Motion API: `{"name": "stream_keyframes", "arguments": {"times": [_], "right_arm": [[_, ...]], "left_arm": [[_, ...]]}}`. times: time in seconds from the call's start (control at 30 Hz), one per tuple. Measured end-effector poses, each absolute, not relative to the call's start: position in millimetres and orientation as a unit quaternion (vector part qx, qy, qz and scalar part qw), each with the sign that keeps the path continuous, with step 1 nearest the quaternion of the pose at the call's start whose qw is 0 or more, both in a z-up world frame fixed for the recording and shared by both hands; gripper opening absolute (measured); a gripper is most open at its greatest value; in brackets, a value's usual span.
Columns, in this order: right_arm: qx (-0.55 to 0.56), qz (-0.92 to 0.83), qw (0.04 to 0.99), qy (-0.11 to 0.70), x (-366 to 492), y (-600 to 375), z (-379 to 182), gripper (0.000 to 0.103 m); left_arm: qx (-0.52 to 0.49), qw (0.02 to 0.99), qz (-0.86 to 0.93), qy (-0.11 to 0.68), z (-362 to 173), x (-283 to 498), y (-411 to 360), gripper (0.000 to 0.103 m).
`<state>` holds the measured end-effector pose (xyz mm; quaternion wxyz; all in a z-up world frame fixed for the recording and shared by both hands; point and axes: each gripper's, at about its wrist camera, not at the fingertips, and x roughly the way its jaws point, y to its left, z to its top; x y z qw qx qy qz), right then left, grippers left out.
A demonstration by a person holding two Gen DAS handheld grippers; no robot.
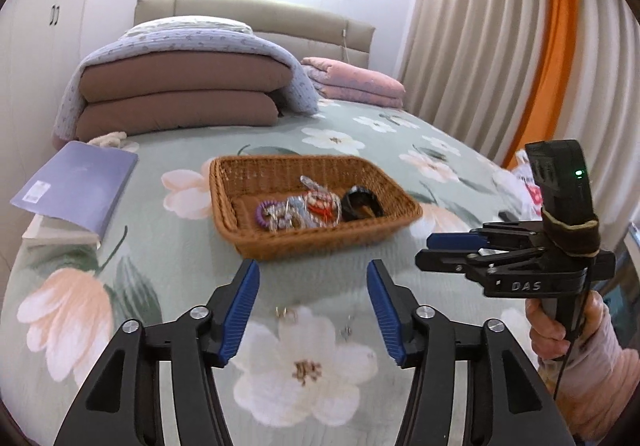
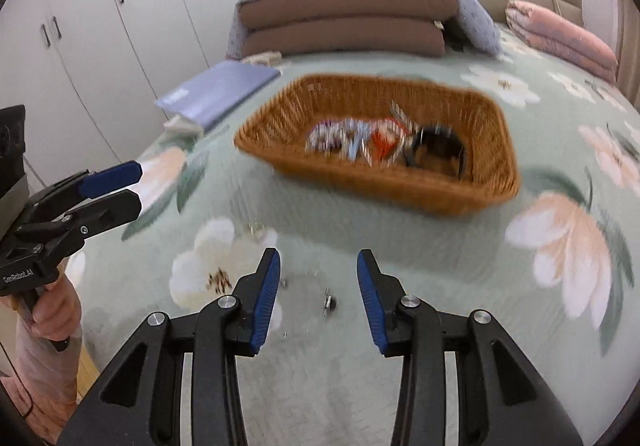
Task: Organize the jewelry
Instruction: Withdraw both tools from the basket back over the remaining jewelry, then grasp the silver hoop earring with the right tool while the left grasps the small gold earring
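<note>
**Mia:** Where is the jewelry?

**Ben:** Most sits in a pile point(image 1: 304, 206) in the brown woven basket point(image 1: 256, 242) on the flowery green bed cover point(image 1: 160, 246). The left camera shows it sharp: a purple bead ring point(image 1: 264, 212) and a black band point(image 1: 360, 202). The right camera is blurry.

**Mia:** Anything outside?

**Ben:** A tiny silver piece point(image 2: 329, 304) lies between the right claw's point(image 2: 318, 298) wide-open blue fingers. Another small shiny piece point(image 1: 285, 312) lies between the left claw's point(image 1: 314, 310) open fingers. Both claws hold nothing.
</note>
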<state>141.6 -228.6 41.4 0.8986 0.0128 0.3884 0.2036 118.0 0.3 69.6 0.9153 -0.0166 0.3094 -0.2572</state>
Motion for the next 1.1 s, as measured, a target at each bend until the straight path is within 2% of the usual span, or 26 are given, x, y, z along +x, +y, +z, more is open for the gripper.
{"name": "stream_keyframes", "arguments": {"times": [0.2,0.43,0.5,0.57,0.9,1.1], "right_arm": [[0.036,0.182,0.894,0.407,146.9,-226.4,2.8,0.043],[0.024,0.173,0.896,0.409,147.6,-222.0,-7.3,0.043],[0.022,0.172,0.895,0.411,147.6,-220.9,-10.4,0.043],[0.022,0.171,0.893,0.415,148.0,-220.4,-14.5,0.043],[0.004,0.155,0.895,0.417,147.7,-210.4,-23.5,0.043],[-0.043,0.132,0.902,0.410,146.4,-195.3,-26.6,0.041]], "left_arm": [[-0.012,0.914,-0.239,0.327,37.4,121.5,2.6,0.059],[-0.034,0.894,-0.230,0.383,-1.0,152.7,1.0,0.058],[-0.037,0.888,-0.224,0.400,-11.0,165.1,-1.4,0.056],[-0.032,0.883,-0.217,0.414,-19.7,175.2,-3.9,0.050],[-0.002,0.868,-0.227,0.441,-33.0,198.9,-25.2,0.048],[0.039,0.871,-0.213,0.441,-38.7,196.4,-39.2,0.048]]}}
